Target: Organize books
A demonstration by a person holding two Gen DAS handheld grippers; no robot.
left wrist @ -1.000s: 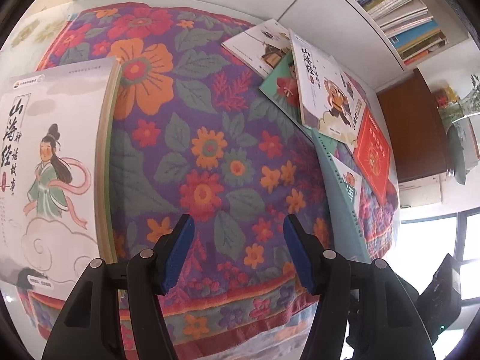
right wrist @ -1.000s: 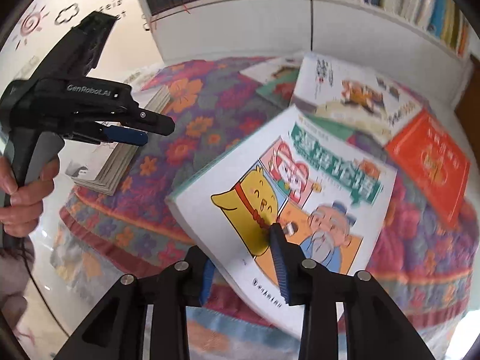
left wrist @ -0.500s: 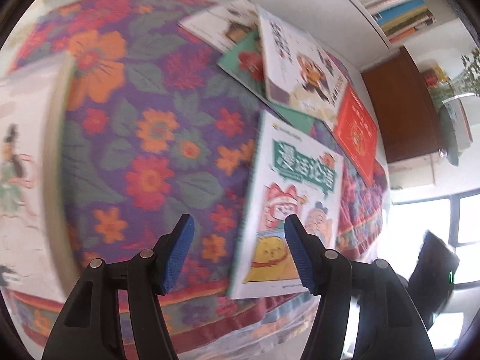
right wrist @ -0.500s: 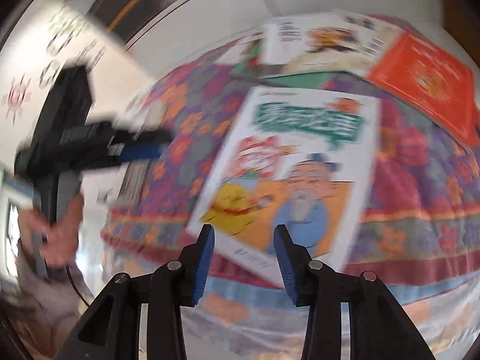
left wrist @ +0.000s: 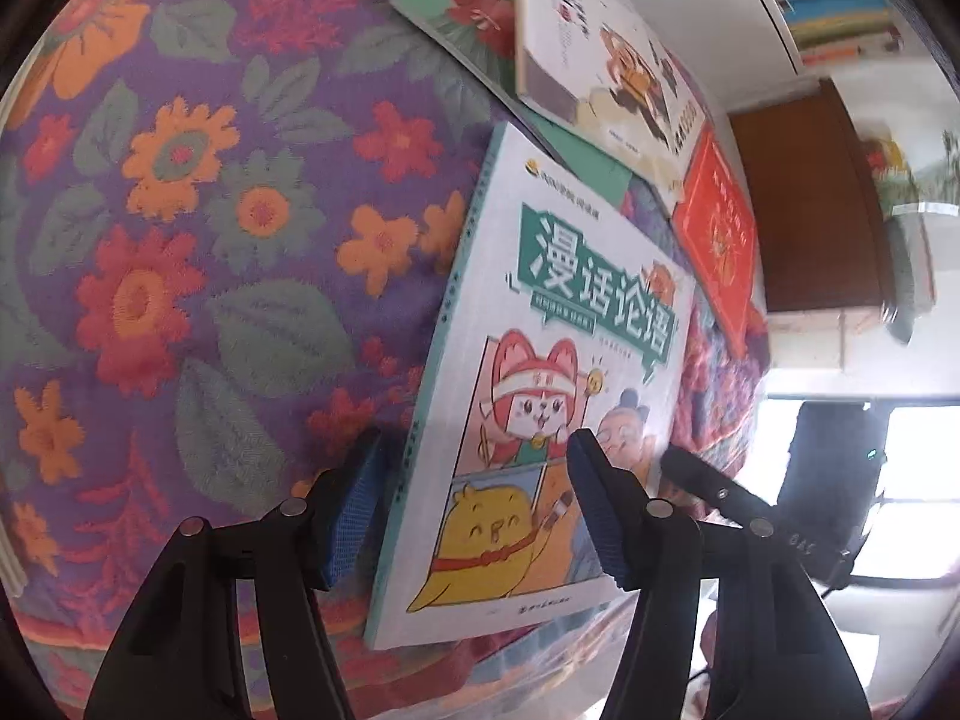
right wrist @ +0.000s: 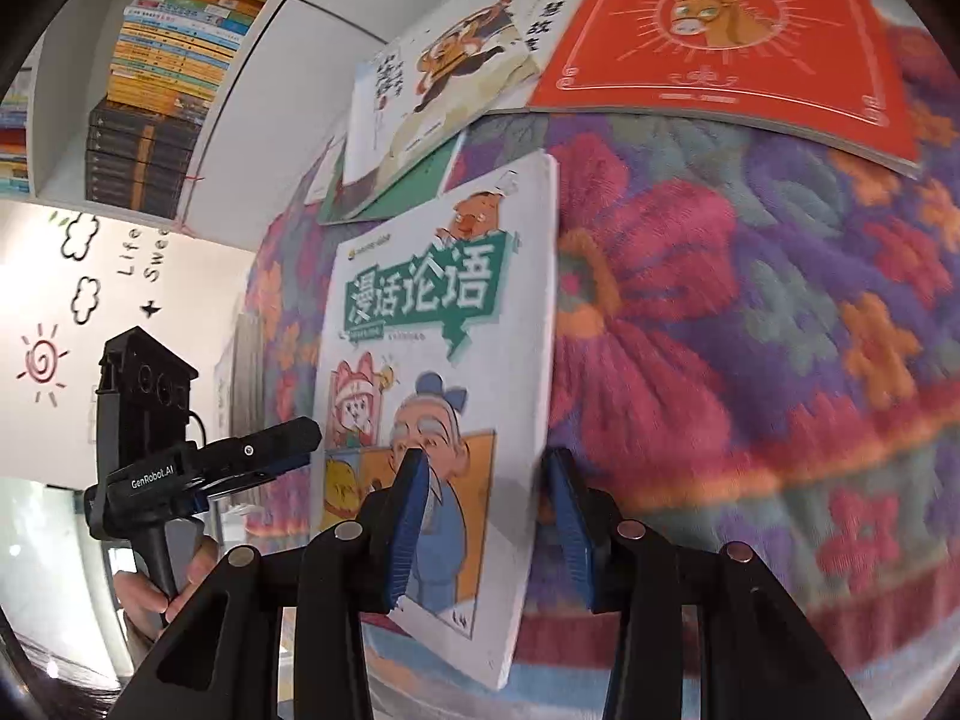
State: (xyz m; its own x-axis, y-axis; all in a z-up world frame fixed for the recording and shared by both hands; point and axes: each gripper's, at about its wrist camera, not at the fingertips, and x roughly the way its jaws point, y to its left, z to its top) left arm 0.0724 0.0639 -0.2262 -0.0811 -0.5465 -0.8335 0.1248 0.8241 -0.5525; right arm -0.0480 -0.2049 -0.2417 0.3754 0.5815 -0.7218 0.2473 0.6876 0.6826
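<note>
Comic book with the green title banner lies flat near the front edge of the worktop, on a woven floral cloth, one corner overhanging. It looks a thin, light paperback: glossy cover, likely slippery, and floppy if lifted by one corner, so I would take it along the spine or right edge. The left hand-held gripper straddles its spine side, jaws half apart, not pressing. The right hand-held gripper brackets the right edge, narrower, no pinch visible. A red book and others lie behind.
</note>
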